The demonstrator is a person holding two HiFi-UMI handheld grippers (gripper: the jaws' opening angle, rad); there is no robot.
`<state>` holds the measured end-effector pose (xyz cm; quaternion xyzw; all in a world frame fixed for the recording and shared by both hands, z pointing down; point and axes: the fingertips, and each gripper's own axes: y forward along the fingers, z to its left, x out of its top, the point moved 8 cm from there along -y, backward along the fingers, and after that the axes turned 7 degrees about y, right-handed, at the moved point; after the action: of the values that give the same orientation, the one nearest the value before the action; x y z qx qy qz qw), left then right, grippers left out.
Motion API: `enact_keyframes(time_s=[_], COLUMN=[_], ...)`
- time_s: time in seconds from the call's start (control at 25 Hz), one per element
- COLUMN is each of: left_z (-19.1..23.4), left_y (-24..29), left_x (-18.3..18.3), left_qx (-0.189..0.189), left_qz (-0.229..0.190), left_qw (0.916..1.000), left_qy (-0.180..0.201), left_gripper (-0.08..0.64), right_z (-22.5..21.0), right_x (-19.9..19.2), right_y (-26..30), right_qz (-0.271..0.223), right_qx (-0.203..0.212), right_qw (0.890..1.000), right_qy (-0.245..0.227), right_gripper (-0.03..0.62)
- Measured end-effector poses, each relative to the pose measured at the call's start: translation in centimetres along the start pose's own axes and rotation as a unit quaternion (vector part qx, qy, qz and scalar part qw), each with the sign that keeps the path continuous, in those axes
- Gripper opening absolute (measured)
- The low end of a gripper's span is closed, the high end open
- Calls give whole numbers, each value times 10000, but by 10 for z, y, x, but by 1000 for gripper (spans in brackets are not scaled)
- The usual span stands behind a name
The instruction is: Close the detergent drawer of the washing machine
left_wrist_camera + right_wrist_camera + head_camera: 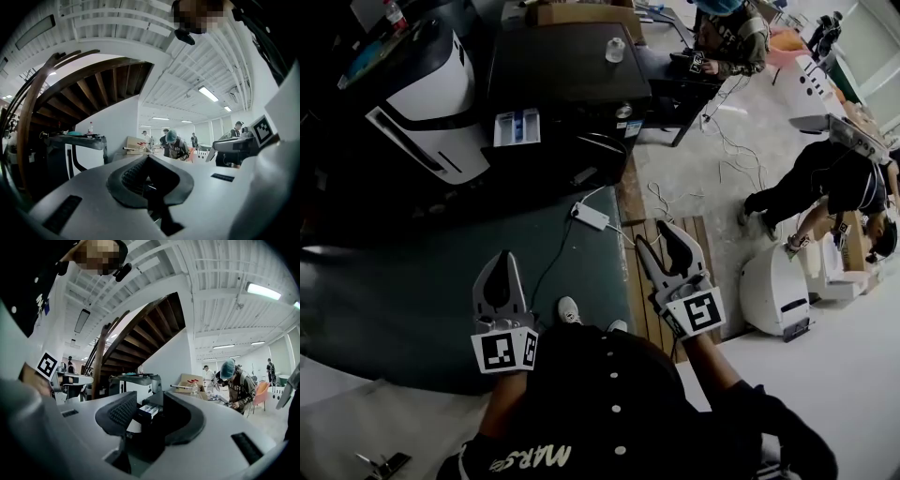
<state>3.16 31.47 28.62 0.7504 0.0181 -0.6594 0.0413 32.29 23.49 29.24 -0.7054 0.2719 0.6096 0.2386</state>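
The drawer (517, 127) stands pulled out from the front of the dark washer (572, 75), well apart from both grippers. Only the right gripper view frames it, far off between the wide-open, empty fingers of the right gripper (661, 236). The left gripper (502, 261) has its fingers together, holding nothing.

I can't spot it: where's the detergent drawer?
Head view, upper left: the drawer sticks out of the dark washer, beside a white machine.
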Motion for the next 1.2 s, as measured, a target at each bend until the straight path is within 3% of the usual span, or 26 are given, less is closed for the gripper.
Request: enact_keyframes(time_s=[0.32,0.76,1.2], left_z=[39,78,83], left_y=[10,12,52], left_x=[-10,-23,-21], left_qx=[2,40,343], left_qz=[5,129,263], left_qw=[10000,9999,9991], left_qy=[-52,-41,-7], left_gripper=[2,2,2], right_z=[17,43,14], right_x=[-5,-14,-20], right_y=[41,84,138], right_qz=[207,308,379], right_qx=[-103,230,543], right_qw=[9997,9988,9976], right_qy=[-96,-306,-188], right_gripper=[185,184,179])
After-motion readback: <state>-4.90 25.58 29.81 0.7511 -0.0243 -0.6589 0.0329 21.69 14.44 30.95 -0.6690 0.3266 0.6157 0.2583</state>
